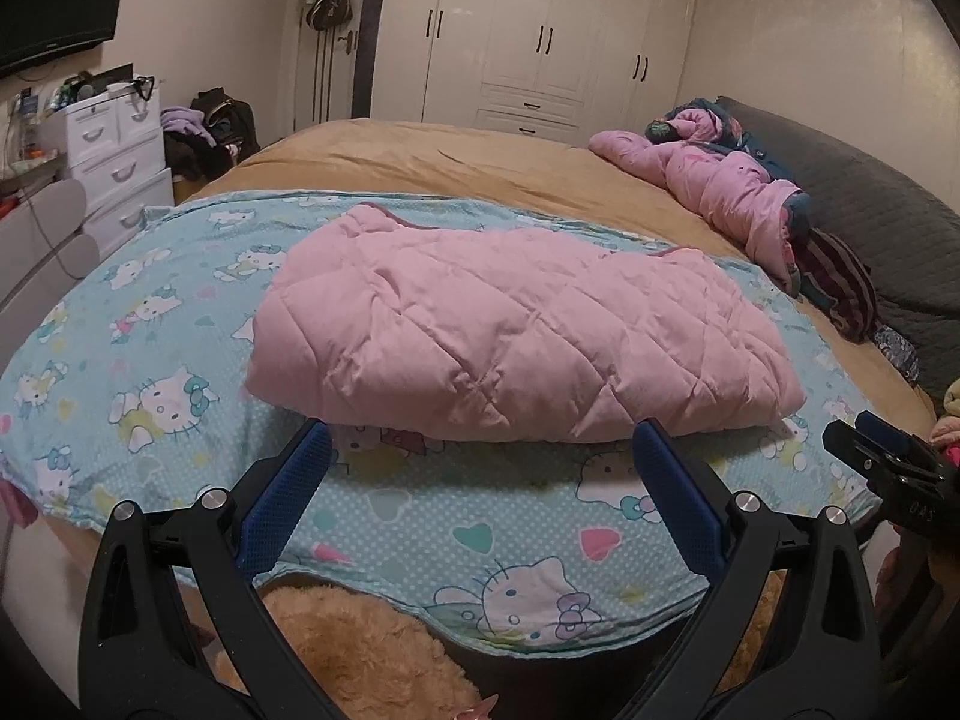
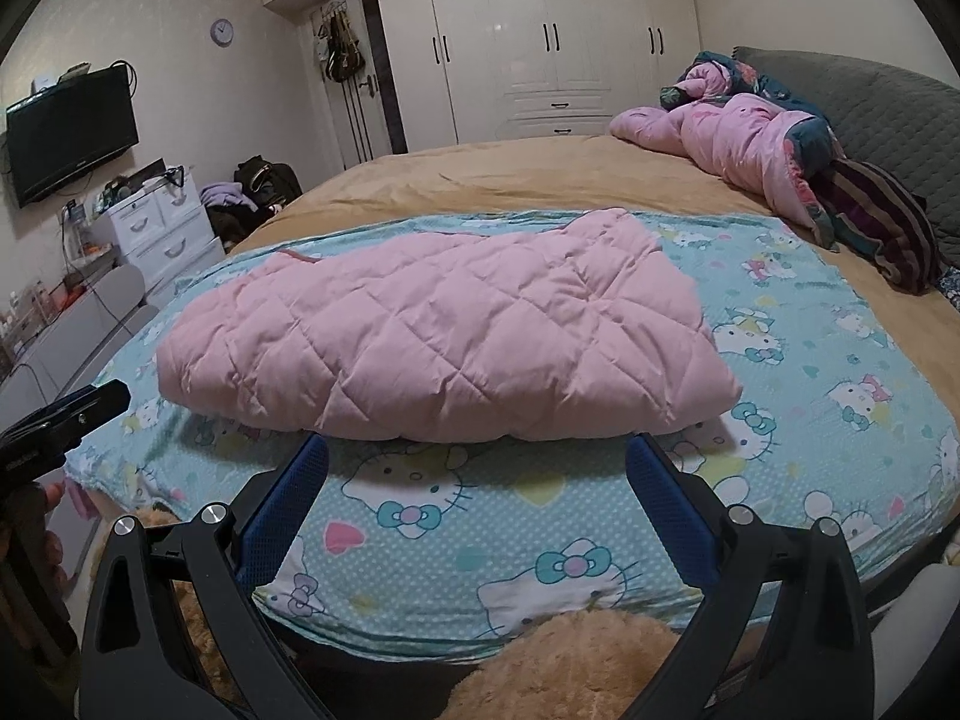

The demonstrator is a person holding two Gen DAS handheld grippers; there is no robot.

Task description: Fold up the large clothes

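1. My room is evenly lit from above — warm, soft indoor light.
2. Ceiling light glares in streaks on the glossy wardrobe doors (image 1: 540, 30), strongest in my right view (image 2: 540, 18).
3. The pink quilted garment (image 2: 444, 330) casts a thin, soft shadow along its near edge.
4. Both fisheye views bend the bed (image 1: 480, 168) and walls; corners go black.
5. My tongs' nearest parts look slightly soft — the mid-scene is sharp.

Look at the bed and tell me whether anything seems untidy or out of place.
The folded pink quilted garment lies neatly on the cartoon-cat sheet. What looks untidy is the crumpled pink padded coat, heaped unfolded by the grey headboard beside a striped cloth. Both grippers are open and hold nothing.
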